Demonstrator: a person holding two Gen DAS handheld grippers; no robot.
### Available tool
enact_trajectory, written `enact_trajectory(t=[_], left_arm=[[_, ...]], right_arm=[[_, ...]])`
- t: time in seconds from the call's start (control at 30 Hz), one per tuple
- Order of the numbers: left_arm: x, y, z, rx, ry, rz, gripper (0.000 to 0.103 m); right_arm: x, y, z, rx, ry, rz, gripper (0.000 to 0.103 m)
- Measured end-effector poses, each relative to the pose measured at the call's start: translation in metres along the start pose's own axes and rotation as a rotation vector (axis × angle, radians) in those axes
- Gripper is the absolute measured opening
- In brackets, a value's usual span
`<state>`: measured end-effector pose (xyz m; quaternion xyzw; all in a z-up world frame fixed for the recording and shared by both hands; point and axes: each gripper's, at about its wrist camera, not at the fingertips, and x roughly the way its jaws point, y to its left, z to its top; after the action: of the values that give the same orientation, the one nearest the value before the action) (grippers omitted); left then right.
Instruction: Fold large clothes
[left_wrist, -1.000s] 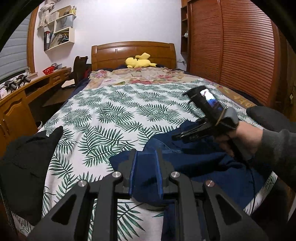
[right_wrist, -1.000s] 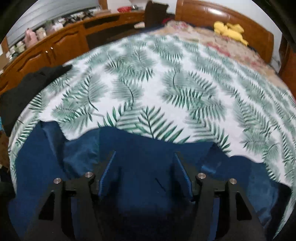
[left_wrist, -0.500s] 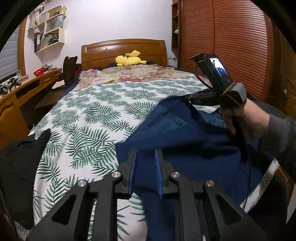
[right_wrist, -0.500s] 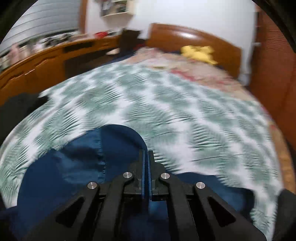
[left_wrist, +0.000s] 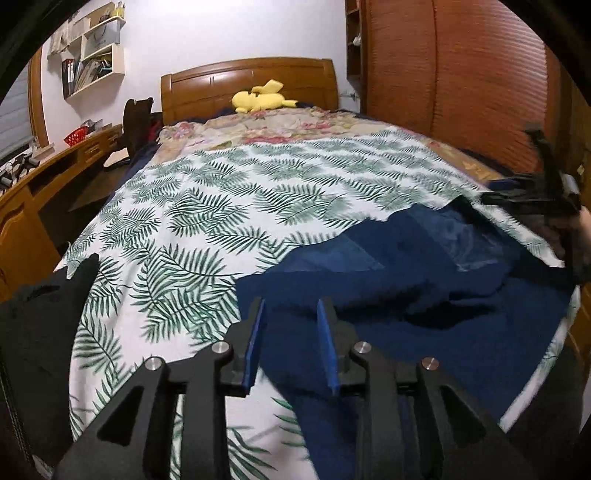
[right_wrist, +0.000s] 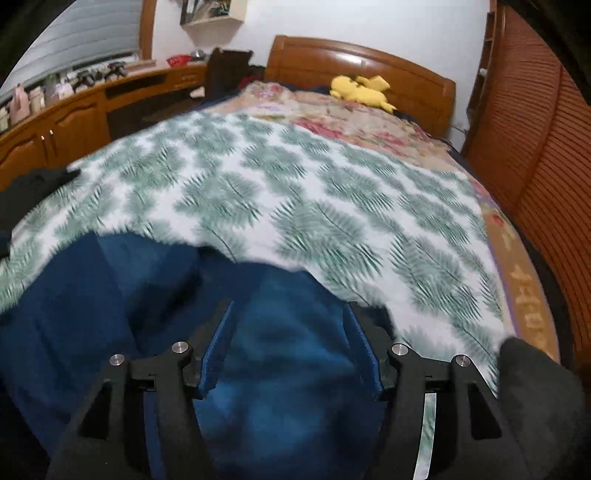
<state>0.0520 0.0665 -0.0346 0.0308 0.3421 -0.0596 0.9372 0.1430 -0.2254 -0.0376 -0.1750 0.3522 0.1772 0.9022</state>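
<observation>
A dark blue garment (left_wrist: 424, 295) lies crumpled on the near right part of the bed, over the leaf-print sheet (left_wrist: 229, 206). My left gripper (left_wrist: 290, 314) is open, its blue pads over the garment's left edge, holding nothing. My right gripper (right_wrist: 291, 317) is open wide over the blue garment (right_wrist: 155, 295), with cloth lying between and under its fingers. It also shows in the left wrist view (left_wrist: 532, 199) at the far right, above the garment's far edge.
A black garment (left_wrist: 33, 321) lies at the bed's near left corner. A yellow plush toy (left_wrist: 262, 98) sits by the wooden headboard (left_wrist: 247, 77). A wooden desk (left_wrist: 44, 173) runs along the left, slatted wardrobe doors (left_wrist: 461, 74) along the right.
My right gripper was shut on the blue garment half a second ago and has opened, dropping the cloth onto the bed. My left gripper has opened wider. The garment lies lower and flatter.
</observation>
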Motion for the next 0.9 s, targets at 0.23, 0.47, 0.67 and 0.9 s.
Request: enact_trajectory(t=[0.23,0.47,0.67,0.9], left_arm=[[0.057,0.018,0.013,-0.008,0.122,-0.011,0.028],[0.112,0.025,0.017,0.02,0.222,0.024,0.028],[0.15,0.035,0.008,0.03,0.305,0.072,0.03],[0.162,0.053,0.007,-0.031,0.32,0.044,0.038]], right_arm=[[0.006,-0.056,-0.045,0.097,0.032,-0.039,0.061],[0.025,-0.079,-0.061,0.138,0.044,-0.041,0.061],[0.039,-0.089,-0.07,0.145,0.066,-0.044,0.061],[0.053,-0.092,-0.075,0.149,0.097,-0.012,0.061]])
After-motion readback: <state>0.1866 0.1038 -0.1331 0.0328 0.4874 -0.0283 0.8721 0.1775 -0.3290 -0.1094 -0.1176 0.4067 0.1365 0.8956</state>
